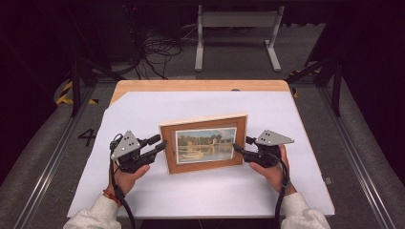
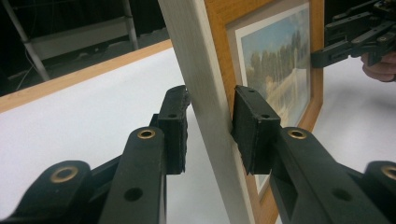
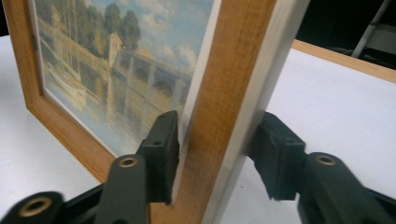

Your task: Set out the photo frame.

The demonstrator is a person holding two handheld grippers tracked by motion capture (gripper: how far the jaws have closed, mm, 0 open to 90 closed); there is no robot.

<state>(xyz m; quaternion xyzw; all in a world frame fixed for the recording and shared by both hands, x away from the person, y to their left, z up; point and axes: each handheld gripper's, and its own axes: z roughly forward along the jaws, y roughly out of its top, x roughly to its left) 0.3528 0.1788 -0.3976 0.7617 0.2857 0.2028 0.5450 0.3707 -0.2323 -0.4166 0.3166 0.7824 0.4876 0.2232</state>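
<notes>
High view showed the frame (image 1: pixel 205 143) standing up in the middle of the picture, on the white sheet (image 1: pixel 200 191). Your left gripper (image 1: pixel 160 144) was at its left edge and your right gripper (image 1: pixel 241 146) at its right edge. In the left gripper view, the jaws sat on both sides of the frame (image 2: pixel 205 93), one pad touching the front and a small gap at the back, so the grip looked loose. In the right gripper view, the jaws were around the frame (image 3: pixel 233 93) too, not squeezed tight. I think you had reached it; gripping and moving were left.
</notes>
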